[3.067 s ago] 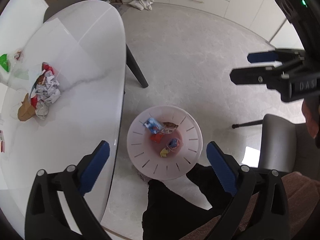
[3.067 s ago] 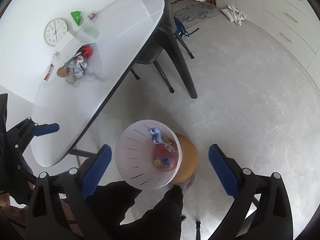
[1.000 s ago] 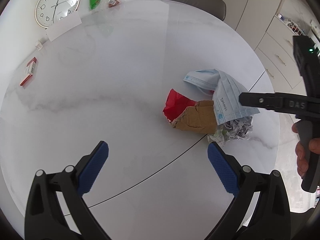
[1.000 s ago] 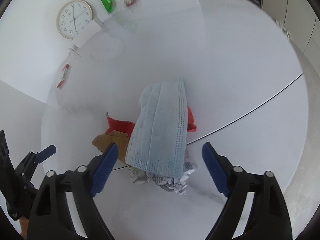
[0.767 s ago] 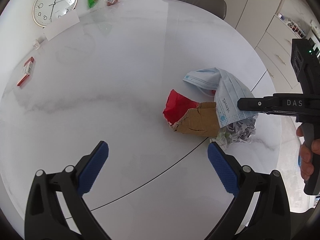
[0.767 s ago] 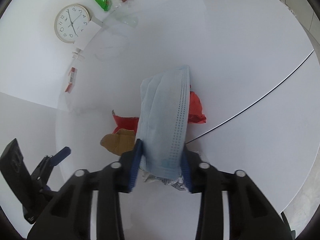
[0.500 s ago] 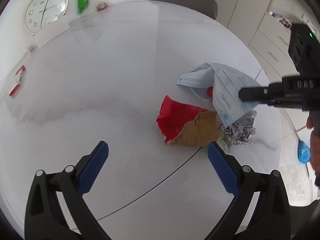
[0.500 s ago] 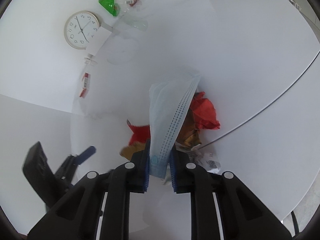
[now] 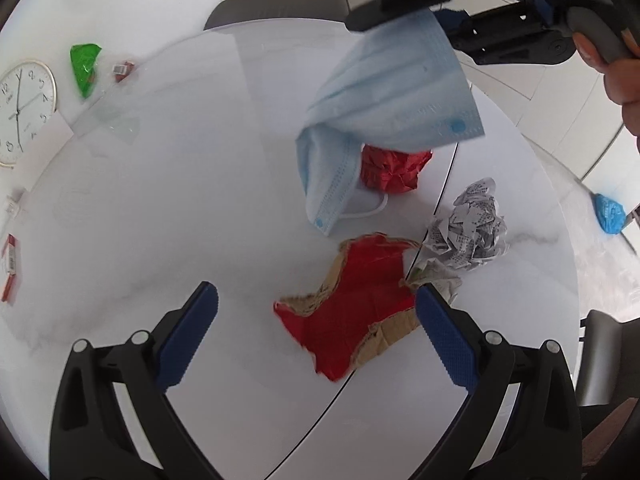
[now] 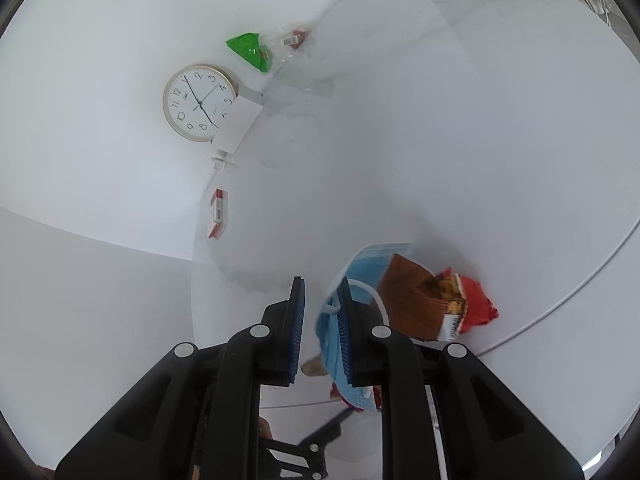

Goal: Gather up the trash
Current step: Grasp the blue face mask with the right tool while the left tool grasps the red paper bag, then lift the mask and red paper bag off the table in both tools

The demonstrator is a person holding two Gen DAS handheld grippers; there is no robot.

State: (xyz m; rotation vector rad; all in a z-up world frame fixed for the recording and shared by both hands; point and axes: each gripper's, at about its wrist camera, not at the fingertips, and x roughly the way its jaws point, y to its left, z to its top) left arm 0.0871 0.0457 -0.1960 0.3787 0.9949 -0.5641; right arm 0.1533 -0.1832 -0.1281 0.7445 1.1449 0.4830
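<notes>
Your right gripper [image 10: 322, 334] has the pale blue pleated face mask [image 9: 384, 120] pinched by one edge; most of it hangs free above the white marble-look round table [image 9: 192, 184], its lower corner drooping near the crumpled red foil wrapper [image 9: 394, 170]. In the right wrist view the jaws look narrowly parted, with the mask draped on the 3 o'clock finger, so the hold looks thin. Your left gripper [image 9: 316, 336] hovers spread wide and empty over the torn red-and-brown paper scrap [image 9: 356, 308].

The likely failure is the mask slipping out if you swing fast, since only a fold or its white ear loop [image 9: 368, 210] seems caught. That trailing loop could also snag the foil wrapper and drag it off the tabletop. The crumpled printed paper ball [image 9: 472, 228] at 3 o'clock of the scrap sits close to the table's edge and would roll off with a nudge.

The tabletop is glossy and offers light trash little friction. At 10 o'clock in the left wrist view a round white clock [image 9: 24, 112] leans by the wall, with a green plastic wrapper [image 9: 84, 68] beside it. A grey chair [image 9: 280, 4] stands at 12 o'clock.
</notes>
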